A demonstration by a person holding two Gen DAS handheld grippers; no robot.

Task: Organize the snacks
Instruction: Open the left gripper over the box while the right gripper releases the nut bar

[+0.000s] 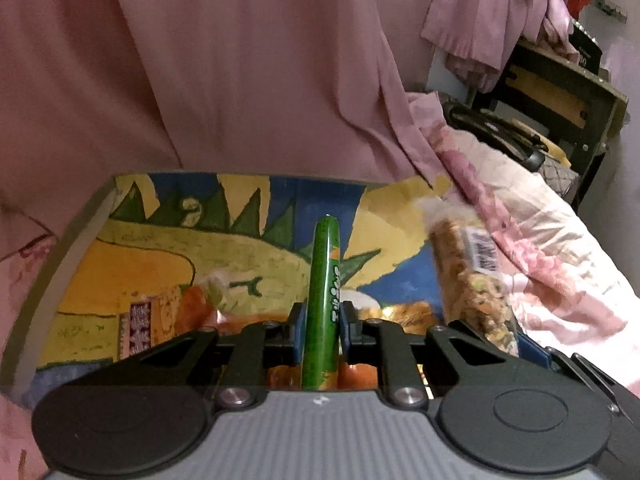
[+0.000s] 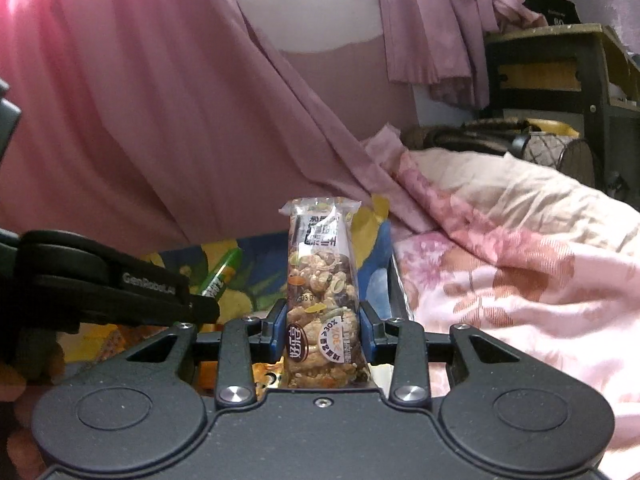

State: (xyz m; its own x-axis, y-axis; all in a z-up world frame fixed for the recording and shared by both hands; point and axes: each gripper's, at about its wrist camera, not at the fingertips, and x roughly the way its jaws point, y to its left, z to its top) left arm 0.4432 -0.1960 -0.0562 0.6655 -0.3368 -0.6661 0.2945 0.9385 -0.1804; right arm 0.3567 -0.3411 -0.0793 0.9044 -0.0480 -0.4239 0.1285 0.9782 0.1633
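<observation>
1. Left wrist view: my left gripper point(image 1: 323, 320) is clamped narrow on a green snack stick point(image 1: 324, 296), its blue pads point(image 1: 298, 330) pressing the wrapper from both sides. The stick runs straight forward between the fingers and its far end pokes out well past the tips.

2. Under and ahead of those tongs lies a painted board point(image 1: 160, 248) in yellow, green and blue, resting on the bed. To the left of the fingers, low on the board, sits an orange snack packet point(image 1: 160, 320) with printed text; more orange wrapping shows just below the clamped stick, though I cannot tell what it is.

3. Off to the right of my left tongs I see the nut bar point(image 1: 470, 280) in its clear wrapper, tilted, its barcode label facing me, with my other tool's blue finger below it.

4. Right wrist view: my right gripper point(image 2: 323, 332) is closed on that nut bar point(image 2: 320, 304), pads against its lower sides. The bar stands upright between the fingers, crimped top end forward.

5. Left of my right tongs, the black body of the left tool reaches in, with the green stick point(image 2: 222, 276) slanting out ahead of it over the board point(image 2: 376, 272).

6. Right of both tongs spreads a pink floral quilt point(image 2: 500, 280); pink curtain fabric point(image 2: 160, 120) hangs beyond, and a dark shelf unit point(image 2: 560, 80) stands far right.
</observation>
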